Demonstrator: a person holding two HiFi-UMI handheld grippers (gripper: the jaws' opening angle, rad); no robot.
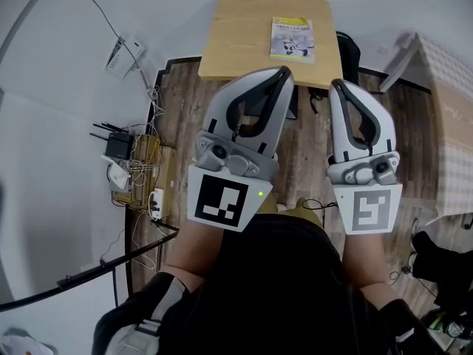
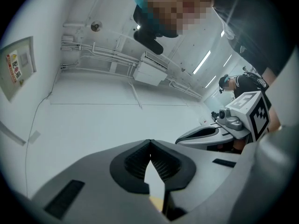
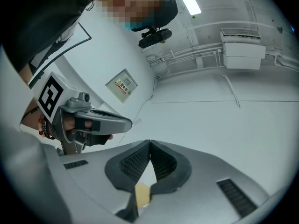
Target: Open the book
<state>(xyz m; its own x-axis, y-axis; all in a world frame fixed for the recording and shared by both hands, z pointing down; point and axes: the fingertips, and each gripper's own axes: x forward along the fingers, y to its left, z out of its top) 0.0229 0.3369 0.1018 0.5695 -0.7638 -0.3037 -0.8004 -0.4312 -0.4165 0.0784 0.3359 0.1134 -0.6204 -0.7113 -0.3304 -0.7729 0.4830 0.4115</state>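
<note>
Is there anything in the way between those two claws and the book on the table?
Nothing visible is. The book lies closed and alone on the wooden table, with bare tabletop around it. The left claw and right claw, both shut and empty, are held in the air on the near side of it.

Left gripper (image 1: 283, 74): jaws together, nothing between them, tips tilted slightly up.
Right gripper (image 1: 338, 86): jaws together, empty, level beside the left.
Forearms (image 1: 195, 244): stretched forward, parallel.
</note>
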